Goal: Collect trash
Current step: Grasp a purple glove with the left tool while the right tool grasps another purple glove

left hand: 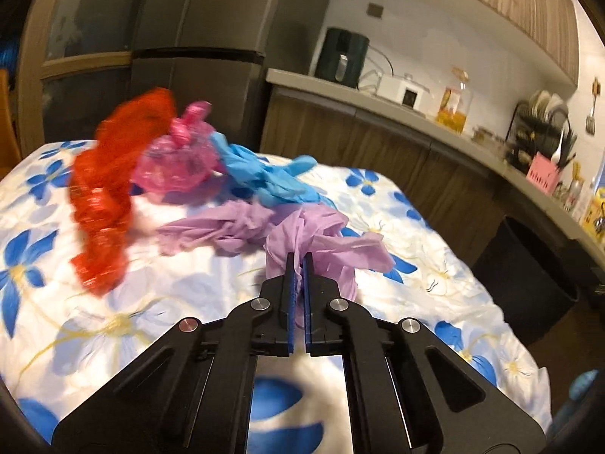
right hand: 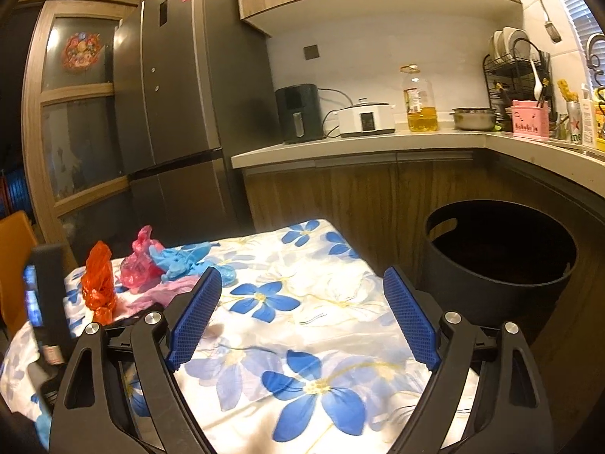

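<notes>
Crumpled plastic trash lies on the floral tablecloth [left hand: 113, 321]: a red bag [left hand: 102, 196], a pink bag [left hand: 177, 162], a blue glove [left hand: 264, 178] and a lilac bag [left hand: 234, 230]. My left gripper [left hand: 299, 257] is shut on the near end of the lilac bag, and plastic bunches out around its blue pads. In the right wrist view the same pile sits at the table's far left: red bag [right hand: 99, 283], pink bag [right hand: 140, 261], blue glove [right hand: 185, 261]. My right gripper [right hand: 302, 274] stands open over the bare cloth with nothing between its fingers.
A round black bin [right hand: 499, 265] stands on the floor just right of the table, below the counter [right hand: 378, 147]. A tall grey fridge [right hand: 181, 113] rises behind the table. An orange chair [right hand: 15, 265] is at the far left.
</notes>
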Action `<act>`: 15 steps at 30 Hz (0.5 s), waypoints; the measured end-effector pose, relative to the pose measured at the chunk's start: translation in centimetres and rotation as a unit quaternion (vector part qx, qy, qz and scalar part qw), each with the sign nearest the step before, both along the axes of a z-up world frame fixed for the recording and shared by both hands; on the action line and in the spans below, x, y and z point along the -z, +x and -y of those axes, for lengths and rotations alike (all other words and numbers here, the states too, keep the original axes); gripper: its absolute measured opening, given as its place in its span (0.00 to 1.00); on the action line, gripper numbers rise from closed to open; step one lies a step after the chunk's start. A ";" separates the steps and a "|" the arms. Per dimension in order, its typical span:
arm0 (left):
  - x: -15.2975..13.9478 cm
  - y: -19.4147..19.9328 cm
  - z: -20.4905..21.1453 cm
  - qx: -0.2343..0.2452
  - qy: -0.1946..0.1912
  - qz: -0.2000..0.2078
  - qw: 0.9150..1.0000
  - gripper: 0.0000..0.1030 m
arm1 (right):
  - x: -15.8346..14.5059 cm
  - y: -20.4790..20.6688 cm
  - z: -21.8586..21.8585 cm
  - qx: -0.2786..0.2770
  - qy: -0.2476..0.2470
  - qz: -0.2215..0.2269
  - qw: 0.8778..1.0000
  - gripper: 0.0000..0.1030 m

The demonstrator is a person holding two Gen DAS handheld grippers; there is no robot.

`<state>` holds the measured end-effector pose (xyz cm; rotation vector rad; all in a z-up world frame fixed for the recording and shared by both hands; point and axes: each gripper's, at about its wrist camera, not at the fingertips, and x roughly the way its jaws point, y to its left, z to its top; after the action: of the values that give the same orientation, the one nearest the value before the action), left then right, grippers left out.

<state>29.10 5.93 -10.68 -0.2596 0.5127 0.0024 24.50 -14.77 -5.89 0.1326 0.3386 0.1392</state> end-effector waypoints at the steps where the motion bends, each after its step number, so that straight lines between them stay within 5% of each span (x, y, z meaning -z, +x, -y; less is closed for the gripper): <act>1: -0.1 -0.4 -0.3 -0.001 -0.005 0.001 1.000 0.02 | 0.2 0.3 -0.5 -0.005 -0.001 -0.003 1.000 0.82; 8: -0.8 -3.6 -3.0 -0.010 -0.026 0.017 0.999 0.02 | 1.3 1.9 -4.4 -0.044 -0.016 -0.018 0.999 0.76; 15: -2.4 -6.9 -7.2 -0.073 -0.019 0.062 0.995 0.02 | 2.0 4.8 -8.7 -0.078 -0.011 -0.024 0.997 0.75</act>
<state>22.18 13.08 -8.23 -0.3329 0.3687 0.1185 29.34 -6.11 -7.88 0.0887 0.3984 0.2865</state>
